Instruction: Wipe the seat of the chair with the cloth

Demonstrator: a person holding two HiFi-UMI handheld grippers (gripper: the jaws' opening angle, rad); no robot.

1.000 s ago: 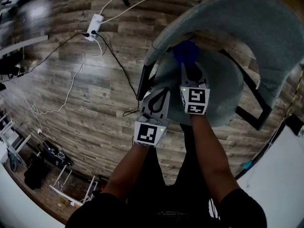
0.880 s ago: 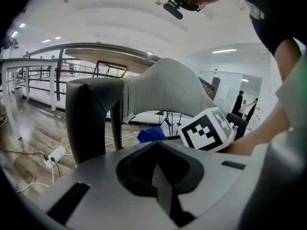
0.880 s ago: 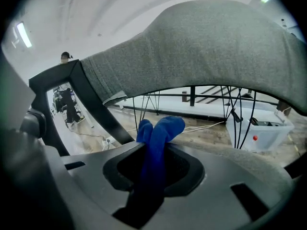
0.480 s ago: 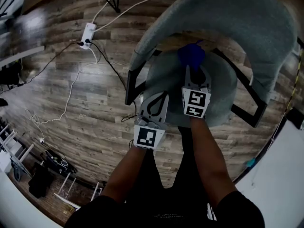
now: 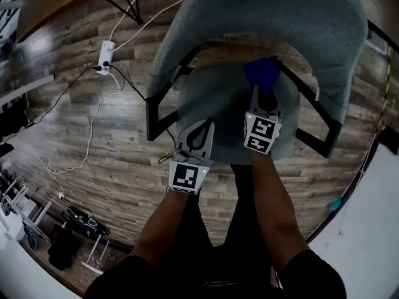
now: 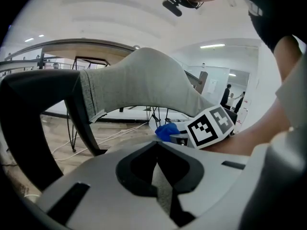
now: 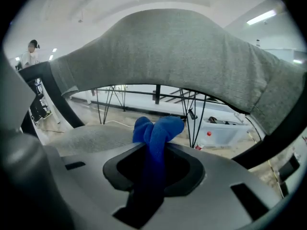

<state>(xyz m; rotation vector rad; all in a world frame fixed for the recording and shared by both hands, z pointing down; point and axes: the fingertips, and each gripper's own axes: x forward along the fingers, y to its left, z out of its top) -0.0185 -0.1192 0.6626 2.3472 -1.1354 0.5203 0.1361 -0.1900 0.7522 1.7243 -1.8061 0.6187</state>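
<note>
At 12 o'clock of right gripper (image 5: 262, 99), clamped in its jaws: crumpled blue cloth (image 5: 262, 73), over grey fabric chair seat (image 5: 218, 98); left gripper (image 5: 207, 125) jaws together.

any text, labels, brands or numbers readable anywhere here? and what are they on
None readable: no word, brand or number shows in any view.
Square markers on the cubes of the left gripper and right gripper: black-and-white patterns, not text.
Plastic box beyond the chair: any label is too blurred to read.
</note>
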